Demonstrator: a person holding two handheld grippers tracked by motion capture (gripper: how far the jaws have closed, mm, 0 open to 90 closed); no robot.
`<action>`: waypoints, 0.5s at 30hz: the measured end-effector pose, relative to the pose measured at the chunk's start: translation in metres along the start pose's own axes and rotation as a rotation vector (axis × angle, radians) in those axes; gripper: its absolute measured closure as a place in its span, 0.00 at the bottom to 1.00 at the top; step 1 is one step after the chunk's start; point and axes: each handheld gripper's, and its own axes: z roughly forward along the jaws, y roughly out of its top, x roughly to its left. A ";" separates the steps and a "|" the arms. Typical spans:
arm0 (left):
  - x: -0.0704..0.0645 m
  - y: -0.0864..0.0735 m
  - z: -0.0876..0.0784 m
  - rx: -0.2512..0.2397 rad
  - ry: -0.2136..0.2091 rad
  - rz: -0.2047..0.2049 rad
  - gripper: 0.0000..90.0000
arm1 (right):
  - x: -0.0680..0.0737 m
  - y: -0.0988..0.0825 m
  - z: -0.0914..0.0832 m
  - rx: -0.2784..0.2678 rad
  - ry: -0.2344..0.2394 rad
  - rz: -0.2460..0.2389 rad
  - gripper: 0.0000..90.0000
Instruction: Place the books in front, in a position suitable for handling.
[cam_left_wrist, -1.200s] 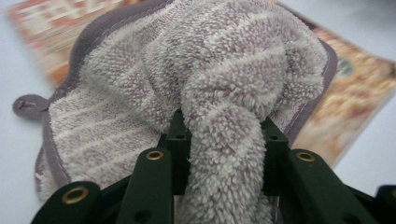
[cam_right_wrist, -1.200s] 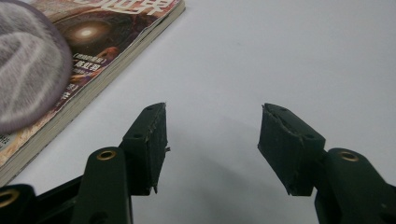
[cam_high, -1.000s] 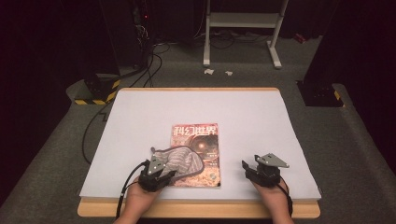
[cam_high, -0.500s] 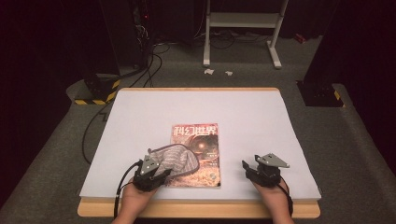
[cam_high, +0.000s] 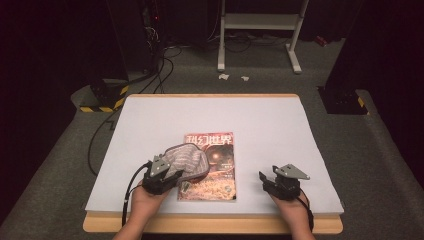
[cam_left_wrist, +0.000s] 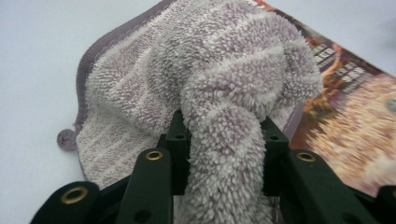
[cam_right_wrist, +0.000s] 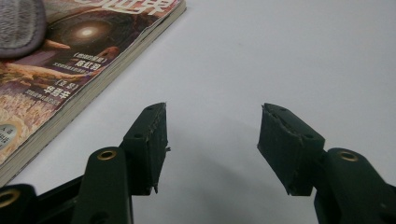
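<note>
A grey terry towel (cam_high: 186, 160) lies bunched over the left half of a magazine (cam_high: 216, 172) near the table's front edge. My left gripper (cam_high: 167, 177) is shut on a thick fold of that towel (cam_left_wrist: 224, 140), which bulges up between its jaws, with the magazine cover (cam_left_wrist: 355, 121) showing to the right. My right gripper (cam_high: 272, 182) rests open on the white table surface to the right of the magazine (cam_right_wrist: 60, 84); nothing lies between its jaws (cam_right_wrist: 212, 149). A corner of the towel (cam_right_wrist: 18, 23) shows at the top left of the right gripper view.
The white sheet (cam_high: 270, 125) covers the wooden table, bare behind and to both sides of the magazine. Black cables (cam_high: 100, 145) trail off the left edge. A white stand (cam_high: 260, 30) and dark equipment stand on the floor behind.
My left gripper has drawn back toward the near left and lifted a little, pulling the towel fold with it. The right gripper has kept still.
</note>
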 end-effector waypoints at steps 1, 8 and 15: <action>0.000 0.002 0.004 0.006 -0.001 0.000 0.72 | 0.000 0.000 0.000 0.001 0.000 0.003 0.47; -0.011 0.010 0.044 0.106 -0.027 0.042 0.72 | -0.001 0.000 -0.002 -0.005 -0.001 0.002 0.47; -0.034 0.022 0.063 0.095 -0.106 0.039 0.71 | -0.001 0.000 0.000 0.001 0.004 0.004 0.47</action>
